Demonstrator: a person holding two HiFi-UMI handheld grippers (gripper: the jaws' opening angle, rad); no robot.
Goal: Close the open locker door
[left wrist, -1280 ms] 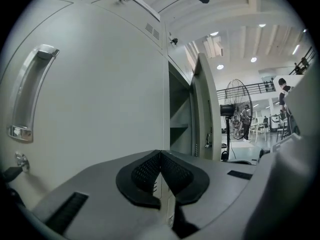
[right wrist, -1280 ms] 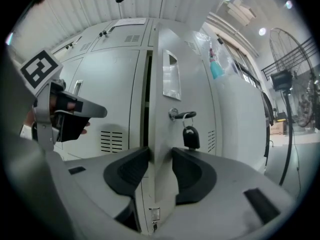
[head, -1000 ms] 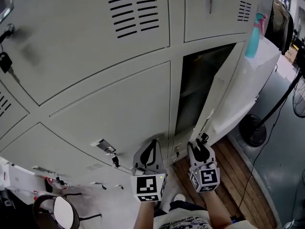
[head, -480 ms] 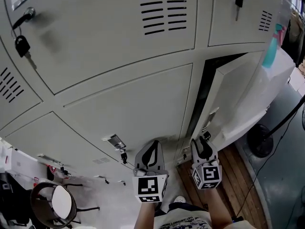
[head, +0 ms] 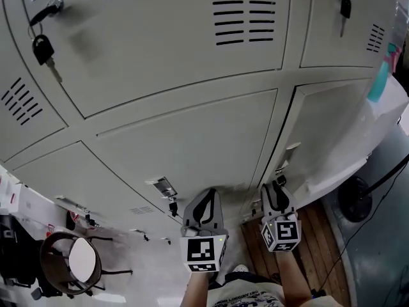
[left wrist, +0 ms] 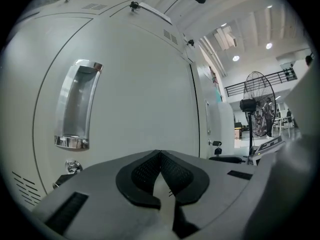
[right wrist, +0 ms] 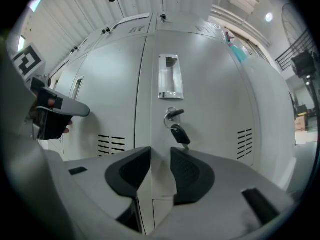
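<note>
The locker door [head: 332, 133] sits at about 3 o'clock in the head view. It is a tall panel of pale grey painted sheet steel, smooth and slightly glossy, with a dark seam running down its 9 o'clock edge beside the neighbouring locker front [head: 185, 139]. It lies nearly flush with the row, though from this steep angle I cannot tell whether it is fully latched. In the right gripper view a recessed chrome handle [right wrist: 169, 79] shows on the door's upper part. At its 6 o'clock a black-headed key [right wrist: 180, 133] hangs from the lock, and a set of punched vent slots [right wrist: 245, 143] lies toward 4 o'clock. I judge the door light and stiff, swinging freely on its hinges. Its paint looks too slick to pinch, so a flat push on the free edge near the lock seems the best hold, keeping off the dangling key. Thin steel may bounce back if shoved hard. The right gripper [head: 278, 196], at 5 o'clock in the head view, points at the door close to that seam. Its ribbed black pads stand a little apart, having just been closing somewhat, and nothing is caught between them. The left gripper [head: 204, 203], at 6 o'clock, is clenched with its pads meeting on nothing, facing the neighbouring locker's chrome pull [left wrist: 75, 106].
</note>
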